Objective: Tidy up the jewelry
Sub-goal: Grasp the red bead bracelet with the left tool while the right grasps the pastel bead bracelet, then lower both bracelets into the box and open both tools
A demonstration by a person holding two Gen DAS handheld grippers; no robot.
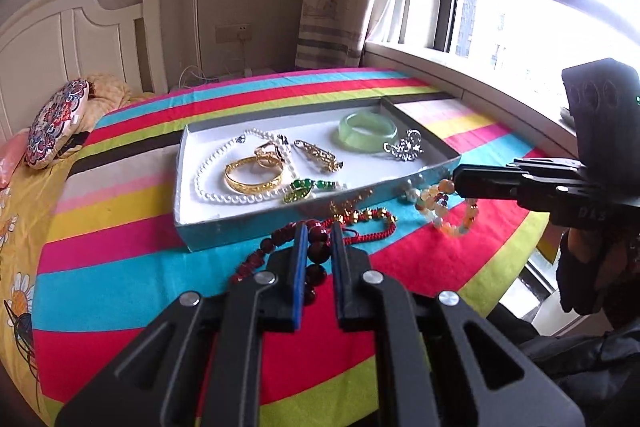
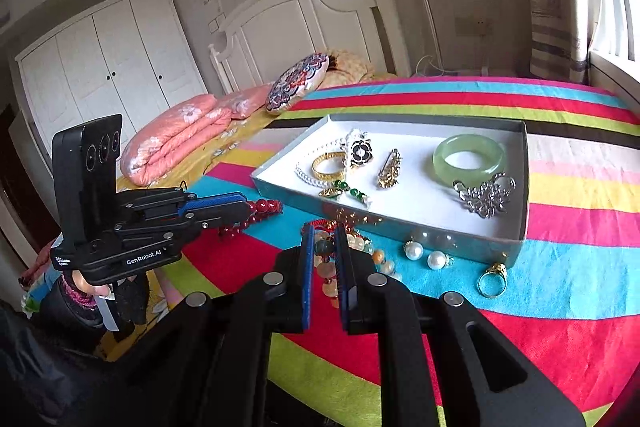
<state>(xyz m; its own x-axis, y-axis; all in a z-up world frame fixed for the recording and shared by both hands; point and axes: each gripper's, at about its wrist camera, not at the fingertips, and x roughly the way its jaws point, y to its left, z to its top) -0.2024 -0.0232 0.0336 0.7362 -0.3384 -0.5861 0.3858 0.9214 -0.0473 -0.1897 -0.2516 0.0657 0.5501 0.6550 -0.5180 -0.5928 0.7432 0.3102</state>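
Both grippers are clamped on bead strands just in front of the jewelry tray, which sits on the striped bedspread.

Left gripper: jaws nearly closed, pads pinching the dark red bead bracelet. One end is up between the pads; the rest trails down-left onto the spread. In the right wrist view its long axis runs roughly left-right, free end toward the tray.

Right gripper: fully closed on the pale agate-coloured bead bracelet, w/ the loop hanging below the pads, long axis approx vertical there.

Risks, as I judge them:
- Each grip is on one or two round beads, so they could roll out of the pads and drop the strand.
- A hanging loop may snag the tray's near wall, or the red cord bracelet w/ gold charms lying just beside it, and drag that along.
- A dangling strand swung in low could knock the pearl earrings or gold ring, which lie loose outside the tray.
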